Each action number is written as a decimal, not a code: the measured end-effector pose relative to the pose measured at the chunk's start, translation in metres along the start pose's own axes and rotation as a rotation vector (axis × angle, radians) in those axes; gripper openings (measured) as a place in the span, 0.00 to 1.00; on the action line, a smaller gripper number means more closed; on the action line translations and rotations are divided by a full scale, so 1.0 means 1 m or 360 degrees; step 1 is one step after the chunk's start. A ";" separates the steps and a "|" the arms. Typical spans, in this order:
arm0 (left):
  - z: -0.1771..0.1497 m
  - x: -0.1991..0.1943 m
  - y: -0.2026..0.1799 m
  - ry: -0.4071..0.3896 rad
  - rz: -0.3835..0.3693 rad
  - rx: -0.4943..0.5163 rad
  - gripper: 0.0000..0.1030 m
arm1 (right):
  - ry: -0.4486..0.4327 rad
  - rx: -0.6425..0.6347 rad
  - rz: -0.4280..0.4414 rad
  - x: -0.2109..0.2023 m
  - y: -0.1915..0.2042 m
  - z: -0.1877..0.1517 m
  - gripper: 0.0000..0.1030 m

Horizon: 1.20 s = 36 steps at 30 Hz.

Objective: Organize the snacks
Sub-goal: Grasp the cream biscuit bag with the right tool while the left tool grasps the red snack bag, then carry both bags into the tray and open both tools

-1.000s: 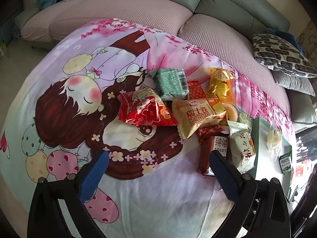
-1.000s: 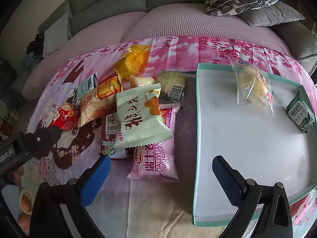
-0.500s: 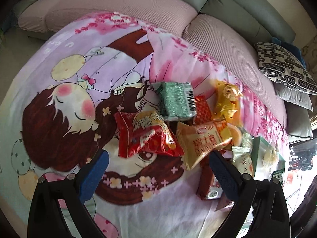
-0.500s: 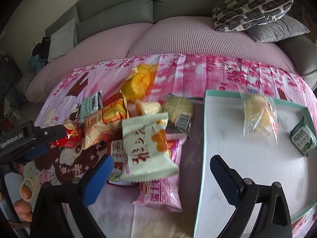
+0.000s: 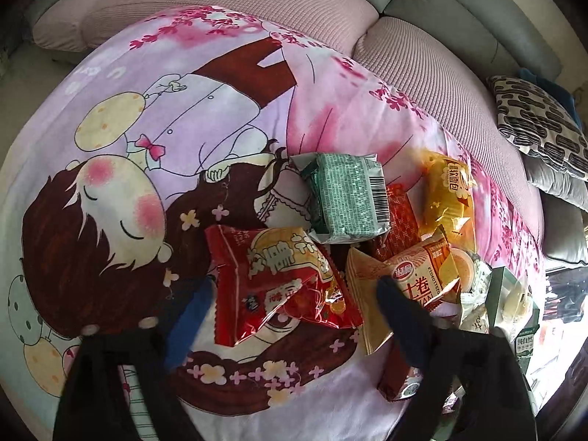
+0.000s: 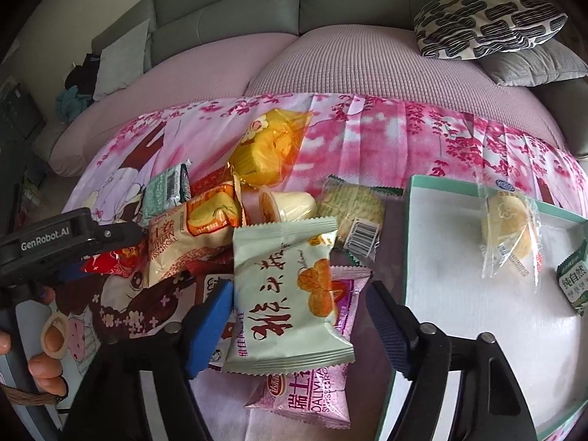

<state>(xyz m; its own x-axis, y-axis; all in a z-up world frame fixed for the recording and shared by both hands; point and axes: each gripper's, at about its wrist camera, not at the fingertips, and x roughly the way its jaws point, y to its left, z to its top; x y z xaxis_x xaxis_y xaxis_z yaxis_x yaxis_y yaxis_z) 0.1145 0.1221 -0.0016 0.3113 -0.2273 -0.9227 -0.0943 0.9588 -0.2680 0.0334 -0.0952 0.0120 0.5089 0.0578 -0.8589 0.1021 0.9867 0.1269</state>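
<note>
Two tray (image 6: 411, 242) snacks clear only from right wrist.

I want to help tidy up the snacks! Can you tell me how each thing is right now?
Left tongs: open, around the red packet.
Right tongs: open, around the pale green packet.
Red packet: sealed, lying on the blanket.
Pale green packet: sealed, lying on the pink roll packet.
Tray: holds two snacks.
Clear-wrapped pastry: sealed, in the tray.
</note>
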 end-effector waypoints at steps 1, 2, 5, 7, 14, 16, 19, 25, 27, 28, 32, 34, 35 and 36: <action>0.000 0.001 -0.001 0.0001 -0.0001 0.0006 0.69 | 0.0006 -0.0006 -0.0008 0.001 0.001 -0.001 0.68; 0.000 0.001 -0.002 -0.0001 0.0007 0.0012 0.63 | 0.0010 -0.0010 -0.0013 0.002 0.001 -0.001 0.65; 0.001 0.002 -0.002 -0.0008 0.0006 0.0010 0.62 | 0.0011 -0.0001 -0.0024 0.003 0.000 -0.003 0.62; 0.001 0.002 -0.001 -0.0001 0.0008 -0.0006 0.61 | 0.0011 0.0014 -0.0019 0.003 -0.003 -0.003 0.60; -0.003 -0.012 0.000 -0.0023 0.0021 0.0002 0.61 | 0.0002 0.0050 -0.0029 0.001 -0.006 -0.002 0.54; -0.004 -0.018 -0.003 -0.0040 0.0021 0.0010 0.60 | -0.0004 0.0049 -0.0035 -0.001 -0.006 -0.001 0.54; -0.004 -0.027 -0.007 -0.0072 0.0012 0.0019 0.60 | -0.0014 0.0055 -0.0041 -0.005 -0.007 -0.001 0.53; -0.006 -0.051 -0.015 -0.0167 -0.0010 0.0049 0.60 | -0.0055 0.0083 -0.0028 -0.016 -0.010 0.000 0.53; -0.007 -0.057 -0.018 -0.0194 -0.0018 0.0058 0.60 | -0.0076 0.0092 -0.0022 -0.022 -0.011 0.000 0.53; -0.007 -0.059 -0.019 -0.0204 -0.0019 0.0064 0.60 | -0.0086 0.0096 -0.0019 -0.025 -0.012 0.001 0.53; -0.009 -0.069 -0.031 -0.0242 -0.0043 0.0105 0.60 | -0.0112 0.0111 -0.0009 -0.034 -0.014 0.002 0.53; -0.011 -0.071 -0.038 -0.0255 -0.0051 0.0133 0.60 | -0.0108 0.0123 -0.0011 -0.034 -0.016 0.002 0.53; -0.012 -0.073 -0.043 -0.0262 -0.0056 0.0152 0.60 | -0.0103 0.0130 -0.0013 -0.034 -0.017 0.001 0.53; -0.014 -0.073 -0.047 -0.0268 -0.0062 0.0166 0.60 | -0.0098 0.0138 -0.0014 -0.034 -0.019 0.001 0.53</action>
<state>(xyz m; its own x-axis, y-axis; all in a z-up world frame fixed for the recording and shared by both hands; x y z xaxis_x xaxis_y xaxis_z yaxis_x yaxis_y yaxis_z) 0.0833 0.0914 0.0749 0.4672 -0.2414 -0.8506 0.0167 0.9643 -0.2644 0.0149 -0.1157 0.0395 0.5592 0.0368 -0.8282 0.1791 0.9701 0.1640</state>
